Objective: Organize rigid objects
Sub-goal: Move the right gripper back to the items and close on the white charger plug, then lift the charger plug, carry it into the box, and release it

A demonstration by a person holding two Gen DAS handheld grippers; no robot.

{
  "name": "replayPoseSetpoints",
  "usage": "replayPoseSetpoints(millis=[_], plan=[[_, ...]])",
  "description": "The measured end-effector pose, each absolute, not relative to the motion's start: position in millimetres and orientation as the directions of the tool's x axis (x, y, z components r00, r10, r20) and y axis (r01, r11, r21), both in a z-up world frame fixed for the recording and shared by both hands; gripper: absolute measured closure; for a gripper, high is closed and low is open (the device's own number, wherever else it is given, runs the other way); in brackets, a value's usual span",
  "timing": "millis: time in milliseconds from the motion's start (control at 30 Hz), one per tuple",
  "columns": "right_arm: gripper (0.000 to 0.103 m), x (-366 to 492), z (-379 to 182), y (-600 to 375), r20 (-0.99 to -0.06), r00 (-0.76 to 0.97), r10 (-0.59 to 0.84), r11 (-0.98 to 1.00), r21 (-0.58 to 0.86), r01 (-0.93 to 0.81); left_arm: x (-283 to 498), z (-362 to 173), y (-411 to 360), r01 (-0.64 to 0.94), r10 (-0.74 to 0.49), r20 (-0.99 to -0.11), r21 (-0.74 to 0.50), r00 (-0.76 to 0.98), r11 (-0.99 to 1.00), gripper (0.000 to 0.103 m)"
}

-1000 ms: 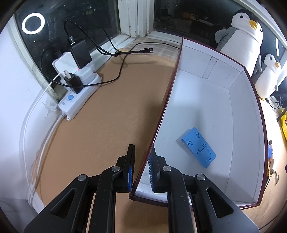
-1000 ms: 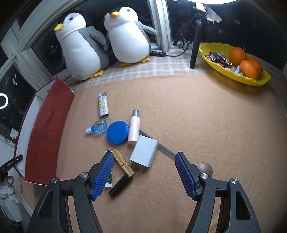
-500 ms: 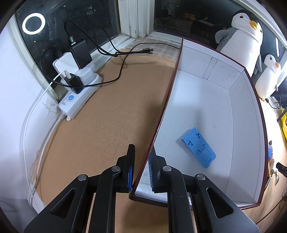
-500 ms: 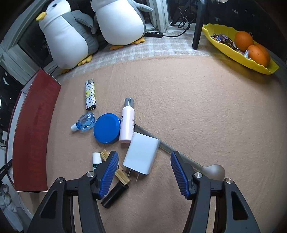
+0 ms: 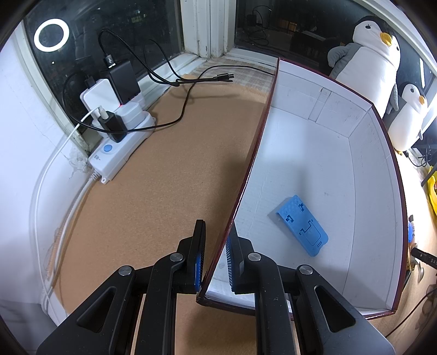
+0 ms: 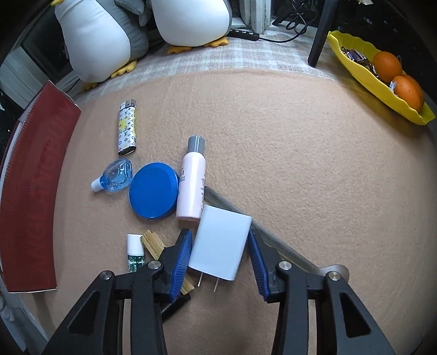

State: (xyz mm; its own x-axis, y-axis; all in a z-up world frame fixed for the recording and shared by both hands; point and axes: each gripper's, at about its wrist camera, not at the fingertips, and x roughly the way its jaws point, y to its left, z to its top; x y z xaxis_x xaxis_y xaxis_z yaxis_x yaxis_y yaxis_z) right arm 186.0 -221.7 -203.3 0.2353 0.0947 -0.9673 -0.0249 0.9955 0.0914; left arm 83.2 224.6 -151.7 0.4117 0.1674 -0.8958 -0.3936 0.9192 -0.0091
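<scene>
My left gripper [image 5: 216,225] is shut on the near left wall of the white box with dark red outside [image 5: 368,191]. A blue phone stand [image 5: 301,225] lies on the box floor. In the right wrist view my right gripper [image 6: 218,232] points down over the white charger [image 6: 220,245], and its jaws are closing with the charger between the pads, a thin gap showing on the right. Around it lie a pink bottle [image 6: 191,185], blue lid [image 6: 153,191], blue dropper bottle [image 6: 116,179], lighter [image 6: 127,127], wooden clothespin [image 6: 153,243], green tube [image 6: 135,254] and metal spoon [image 6: 273,240].
The box's red outer wall [image 6: 32,191] stands left of the pile. A power strip [image 5: 120,147] with plugs and cables sits by the window. Two plush penguins [image 6: 185,21] stand at the back. A yellow tray with oranges [image 6: 382,82] is at the far right.
My right gripper has come down over the pile and its jaws have narrowed around the white charger. The left gripper and the box have not moved.
</scene>
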Motion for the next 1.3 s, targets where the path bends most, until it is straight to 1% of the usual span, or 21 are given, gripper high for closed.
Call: replayPoseSetpoints(millis=[200,300,533,767,900,1067,1300], plan=[[0.069,183,-201,-223,-0.966,0.24,0.097,0.995,0.093,-0.031,84,-152,224,-0.395,0.164,-0.896,-0.014,0.413,0.919,0.091],[0.069,178,-193,-228,-0.96,0.259,0.11,0.994,0.107,-0.023,85,-153,224,-0.395,0.161,-0.896,-0.018,0.414,0.918,0.09],[0.069,170,-154,-215,-0.933,0.33,0.143,0.99,0.129,-0.063,87,-156,226,-0.393,0.154,-0.896,-0.025,0.416,0.919,0.09],[0.069,177,-102,-142,-0.885,0.402,0.235,0.961,0.148,-0.235,90,-160,229,-0.388,0.139,-0.899,-0.037,0.415,0.921,0.091],[0.069,179,-83,-88,-0.869,0.401,0.29,0.927,0.151,-0.343,92,-162,230,-0.388,0.132,-0.9,-0.044,0.416,0.921,0.091],[0.069,183,-75,-17,-0.859,0.379,0.344,0.873,0.143,-0.467,94,-164,232,-0.386,0.124,-0.9,-0.052,0.419,0.921,0.091],[0.069,185,-88,58,-0.876,0.334,0.346,0.811,0.1,-0.577,96,-165,234,-0.382,0.114,-0.899,-0.063,0.422,0.922,0.091]])
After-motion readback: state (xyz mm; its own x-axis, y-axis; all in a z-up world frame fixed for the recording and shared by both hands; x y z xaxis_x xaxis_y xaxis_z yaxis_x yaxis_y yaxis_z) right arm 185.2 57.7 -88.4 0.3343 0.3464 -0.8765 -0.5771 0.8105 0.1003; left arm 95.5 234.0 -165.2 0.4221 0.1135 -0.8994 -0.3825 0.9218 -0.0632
